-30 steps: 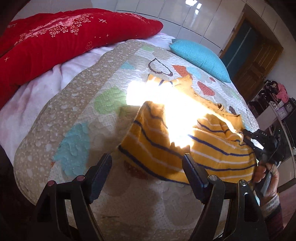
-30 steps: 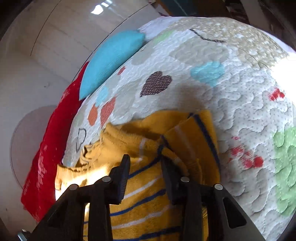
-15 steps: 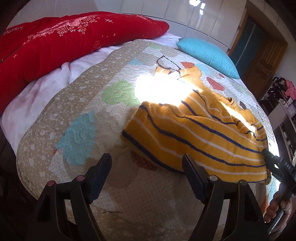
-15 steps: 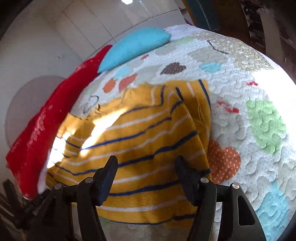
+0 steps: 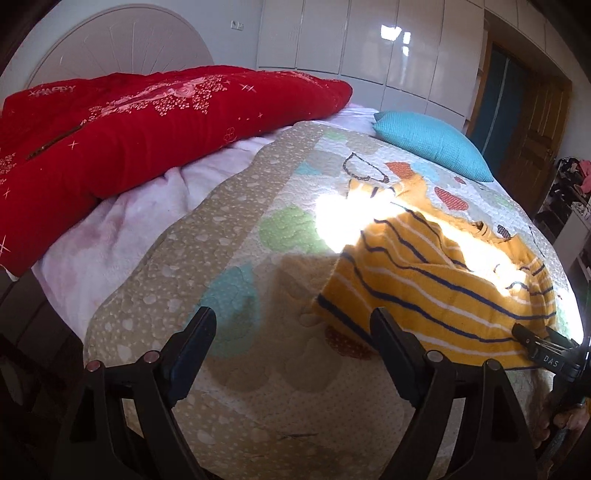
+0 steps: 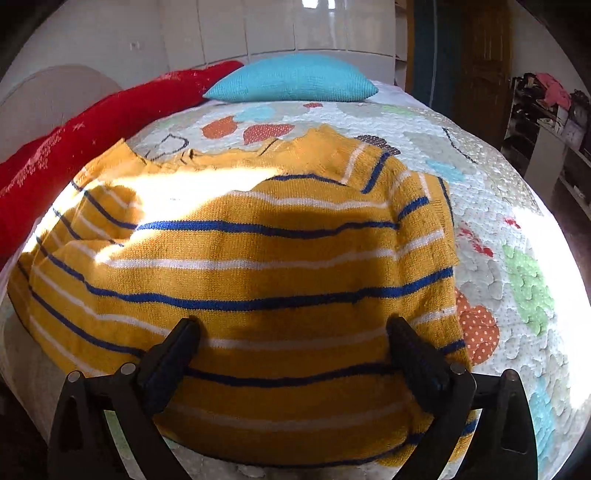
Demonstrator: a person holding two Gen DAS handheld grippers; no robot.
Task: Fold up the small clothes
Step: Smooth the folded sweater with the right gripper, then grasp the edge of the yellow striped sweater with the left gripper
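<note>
Lying flatter now on the bed (image 5: 236,206), striped sweater (image 6: 258,266) released after the spread. Both claws wide open, empty: left claw (image 5: 291,343), right claw (image 6: 291,350). Ready for folding.

Hard sunlight falls in a patch across the quilt (image 5: 236,229) and the striped sweater (image 6: 258,266), blown out to pure white in both views. Around it the bedding sits in soft shadow, and a dark shadow lies on the sweater's middle. Glare spots shine on the far wardrobe doors (image 5: 399,33). Both fisheye views bend strongly and go black at the corners; focus stays sharp.
</note>
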